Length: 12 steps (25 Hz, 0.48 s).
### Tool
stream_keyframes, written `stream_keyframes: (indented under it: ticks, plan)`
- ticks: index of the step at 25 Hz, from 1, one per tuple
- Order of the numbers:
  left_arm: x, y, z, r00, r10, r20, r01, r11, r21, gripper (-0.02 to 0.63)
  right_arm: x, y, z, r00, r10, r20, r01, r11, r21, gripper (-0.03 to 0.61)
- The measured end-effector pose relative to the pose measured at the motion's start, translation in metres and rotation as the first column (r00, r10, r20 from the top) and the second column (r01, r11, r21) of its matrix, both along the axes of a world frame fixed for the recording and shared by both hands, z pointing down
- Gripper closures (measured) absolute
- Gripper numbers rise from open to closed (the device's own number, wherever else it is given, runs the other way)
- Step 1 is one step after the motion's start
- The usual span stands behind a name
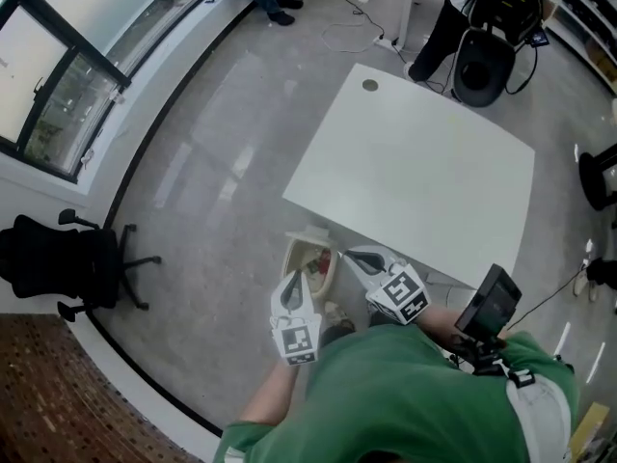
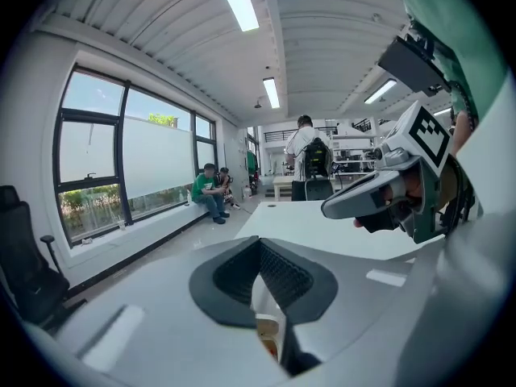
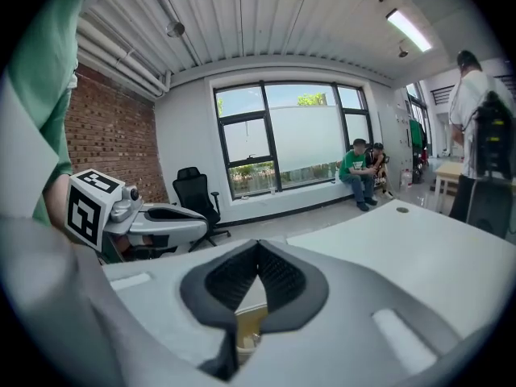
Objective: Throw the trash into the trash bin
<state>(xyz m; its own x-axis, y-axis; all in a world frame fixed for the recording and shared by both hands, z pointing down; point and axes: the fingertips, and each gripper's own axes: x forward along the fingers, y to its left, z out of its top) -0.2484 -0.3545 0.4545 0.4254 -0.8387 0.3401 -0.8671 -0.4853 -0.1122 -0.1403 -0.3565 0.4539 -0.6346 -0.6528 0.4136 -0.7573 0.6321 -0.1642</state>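
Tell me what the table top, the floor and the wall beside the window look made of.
Table top: white, smooth, matt board, likely laminate; no grain shows.
Floor: grey and polished, probably concrete or terrazzo; it carries pale reflections.
Wall: red brick, rough and unplastered; the mortar courses show.

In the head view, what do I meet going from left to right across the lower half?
Black wheeled office chair, left grey gripper, right grey gripper, small black screen on a mount.
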Motion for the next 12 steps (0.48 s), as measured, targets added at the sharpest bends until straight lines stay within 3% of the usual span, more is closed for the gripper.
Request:
stream_keyframes:
  ticks: [6, 12]
  plan:
    - [0.007, 0.01, -0.018, 0.998, 0.035, -0.057, -0.033, 0.999, 0.043, 0.607, 0.011, 0.017, -0.021, 0.998, 0.062, 0.003, -0.062, 0.997, 0.049, 0.575]
    - [0.018, 0.021, -0.021, 0.983, 0.145, -0.114, -0.14, 0.989, 0.046, 0.607, 0.01, 0.036, -0.023, 0.988, 0.153, -0.011, -0.152, 0.987, 0.048, 0.575]
